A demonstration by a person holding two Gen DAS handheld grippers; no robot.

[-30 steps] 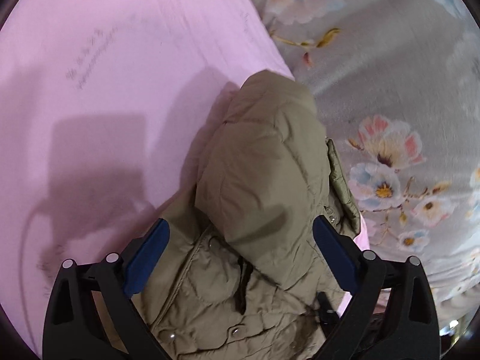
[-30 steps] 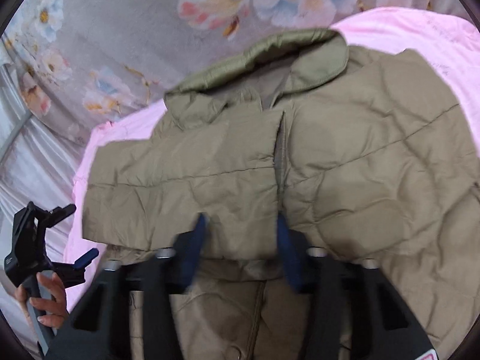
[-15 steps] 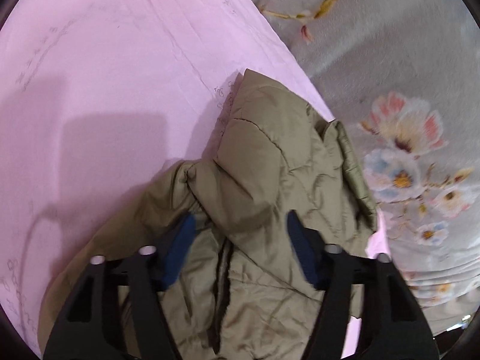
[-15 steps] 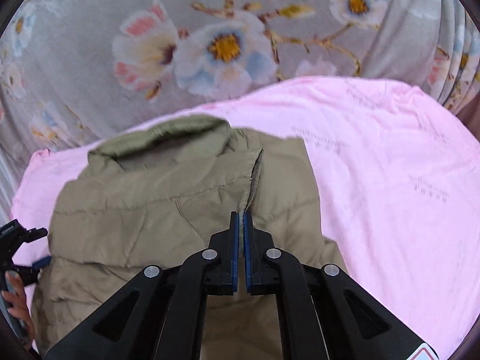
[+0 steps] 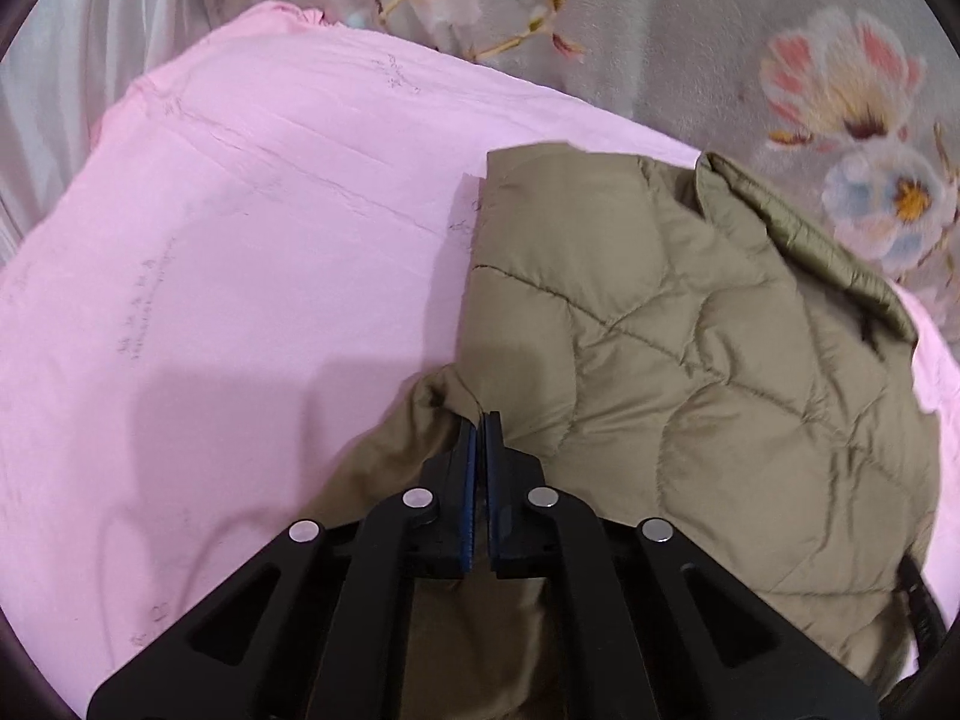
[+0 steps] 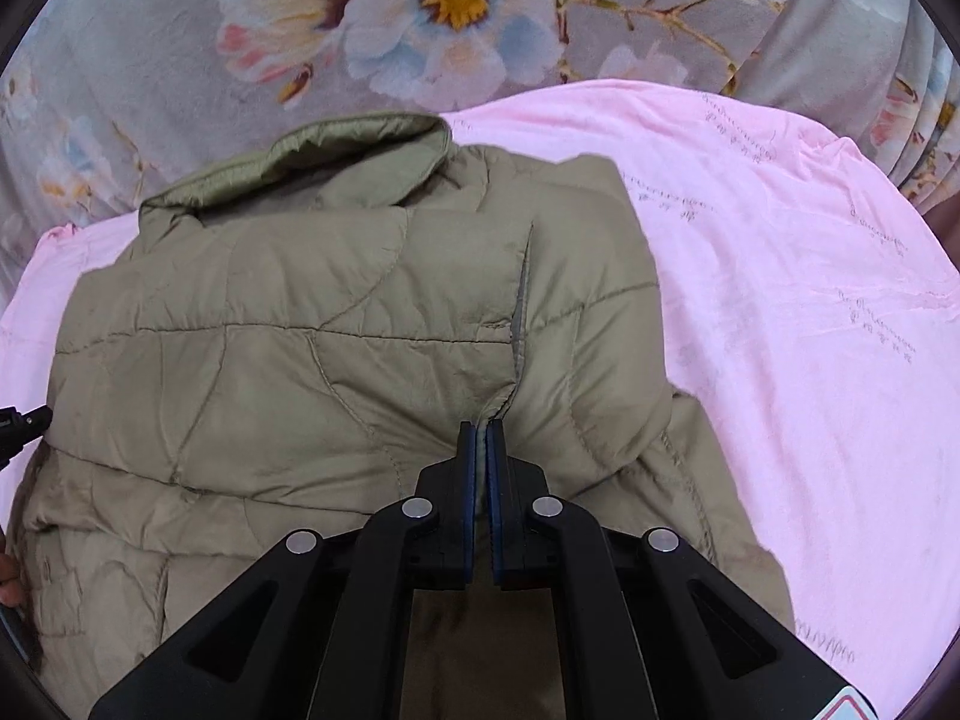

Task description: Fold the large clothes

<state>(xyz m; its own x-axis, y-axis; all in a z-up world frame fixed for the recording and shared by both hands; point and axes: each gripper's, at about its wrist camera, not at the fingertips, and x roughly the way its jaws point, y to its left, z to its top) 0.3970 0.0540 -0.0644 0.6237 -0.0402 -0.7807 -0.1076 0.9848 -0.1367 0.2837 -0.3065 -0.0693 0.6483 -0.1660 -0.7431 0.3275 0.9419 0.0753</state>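
An olive quilted jacket lies folded on a pink sheet, collar toward the floral bedding. My left gripper is shut, and its blue pads pinch a fold at the jacket's left edge. In the right wrist view the jacket fills the middle with its collar at the top. My right gripper is shut on a pucker of jacket fabric just below the seam slit. The left gripper's black tip shows at that view's left edge.
Grey floral bedding lies beyond the pink sheet. The sheet stretches bare to the left of the jacket in the left wrist view and to the right in the right wrist view. A person's fingers show at the left rim.
The left jaws went from wide open around the jacket to shut on its edge, and the view swung left. The right jaws closed on the fabric and shifted across the jacket.
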